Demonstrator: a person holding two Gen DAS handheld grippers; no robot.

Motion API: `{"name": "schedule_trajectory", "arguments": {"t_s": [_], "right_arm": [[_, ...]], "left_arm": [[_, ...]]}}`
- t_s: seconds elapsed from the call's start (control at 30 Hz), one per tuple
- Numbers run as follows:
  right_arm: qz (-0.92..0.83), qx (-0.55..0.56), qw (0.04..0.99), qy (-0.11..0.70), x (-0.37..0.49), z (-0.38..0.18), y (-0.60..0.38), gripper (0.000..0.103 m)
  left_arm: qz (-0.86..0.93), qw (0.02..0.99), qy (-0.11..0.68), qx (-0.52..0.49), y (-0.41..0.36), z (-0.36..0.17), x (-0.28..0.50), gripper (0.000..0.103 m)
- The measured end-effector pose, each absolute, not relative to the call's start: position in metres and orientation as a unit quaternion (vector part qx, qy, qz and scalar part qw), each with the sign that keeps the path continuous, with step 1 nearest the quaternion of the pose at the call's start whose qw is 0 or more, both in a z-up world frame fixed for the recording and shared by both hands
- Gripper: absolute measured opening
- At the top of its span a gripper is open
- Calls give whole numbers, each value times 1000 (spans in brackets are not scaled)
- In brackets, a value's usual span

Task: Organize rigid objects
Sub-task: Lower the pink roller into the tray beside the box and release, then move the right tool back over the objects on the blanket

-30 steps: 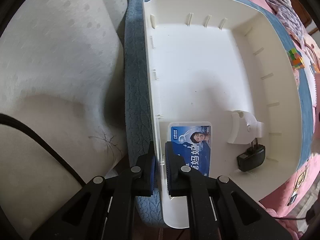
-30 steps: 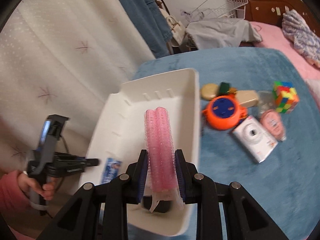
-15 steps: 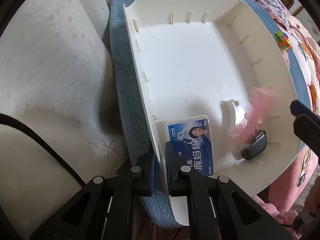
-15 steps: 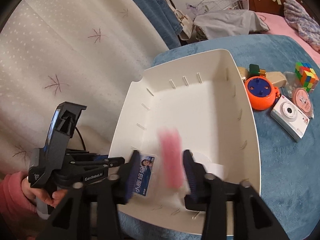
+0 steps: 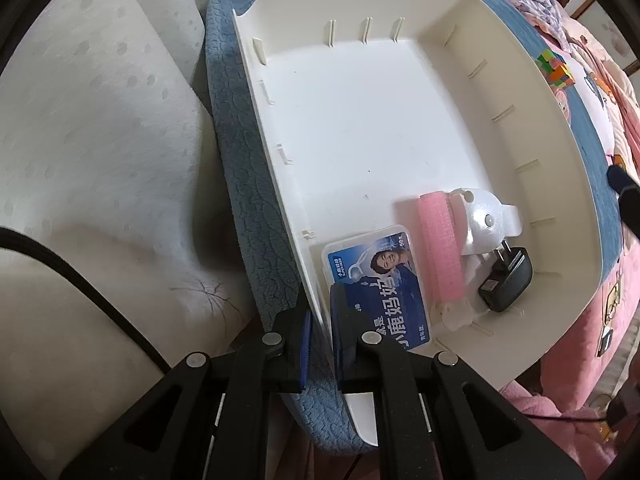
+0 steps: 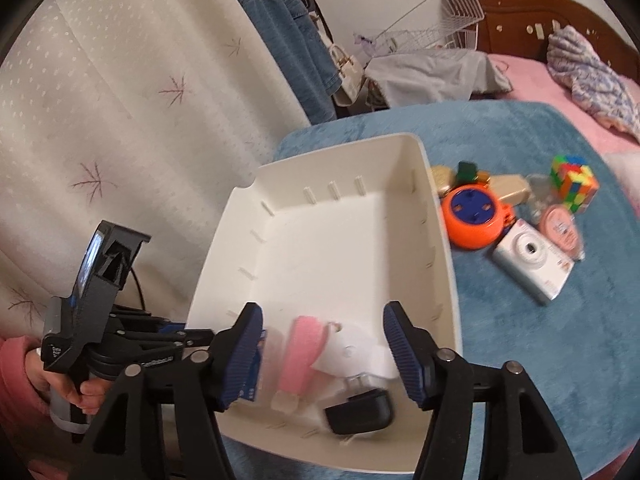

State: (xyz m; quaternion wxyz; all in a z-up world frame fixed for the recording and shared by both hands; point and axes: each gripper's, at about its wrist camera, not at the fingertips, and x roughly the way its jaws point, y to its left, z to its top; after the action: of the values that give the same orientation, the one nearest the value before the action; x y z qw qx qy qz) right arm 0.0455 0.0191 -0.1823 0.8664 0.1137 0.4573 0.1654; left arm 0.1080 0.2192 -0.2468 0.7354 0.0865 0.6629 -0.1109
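Observation:
A white plastic bin (image 5: pixel 360 120) sits on a blue blanket. My left gripper (image 5: pixel 320 332) is shut on its near side wall, one finger inside and one outside. In the bin lie a blue-labelled flat box (image 5: pixel 380 280), a pink roller pack (image 5: pixel 440 252), a white round device (image 5: pixel 484 224) and a black plug adapter (image 5: pixel 508 280). My right gripper (image 6: pixel 322 320) hovers over the bin's near end (image 6: pixel 340 248). Its jaws are opening, and the pink roller pack (image 6: pixel 300 356) lies loose below them, untouched by the pads.
To the right of the bin, on the blue blanket (image 6: pixel 520 340), lie an orange round gadget (image 6: pixel 474 216), a white camera (image 6: pixel 528 260), a colour cube (image 6: pixel 574 182) and a pink round tin (image 6: pixel 560 228). A pale curtain (image 6: pixel 120 120) hangs to the left. A hand (image 6: pixel 80 392) holds the left gripper.
My right gripper opened and let go of the pink roller pack, which dropped into the bin beside the blue box. The left gripper stayed clamped on the bin wall.

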Motion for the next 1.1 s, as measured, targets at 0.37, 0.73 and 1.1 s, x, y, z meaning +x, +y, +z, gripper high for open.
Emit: {"name": "schedule_trajectory", "arguments": {"t_s": [0.37,0.73,1.1], "right_arm": [[141,75,877,452,68,-178,-26,74],[134,36,872,469,100,-201,-81,80],[147,-33,851,503,127,-249,-123,80]], "left_arm": [[-94,730,672,78,215,-251,116,8],[-68,728,677,82,207,-254,122,8],[-44,727,679,88,200,-253,123,8]]}}
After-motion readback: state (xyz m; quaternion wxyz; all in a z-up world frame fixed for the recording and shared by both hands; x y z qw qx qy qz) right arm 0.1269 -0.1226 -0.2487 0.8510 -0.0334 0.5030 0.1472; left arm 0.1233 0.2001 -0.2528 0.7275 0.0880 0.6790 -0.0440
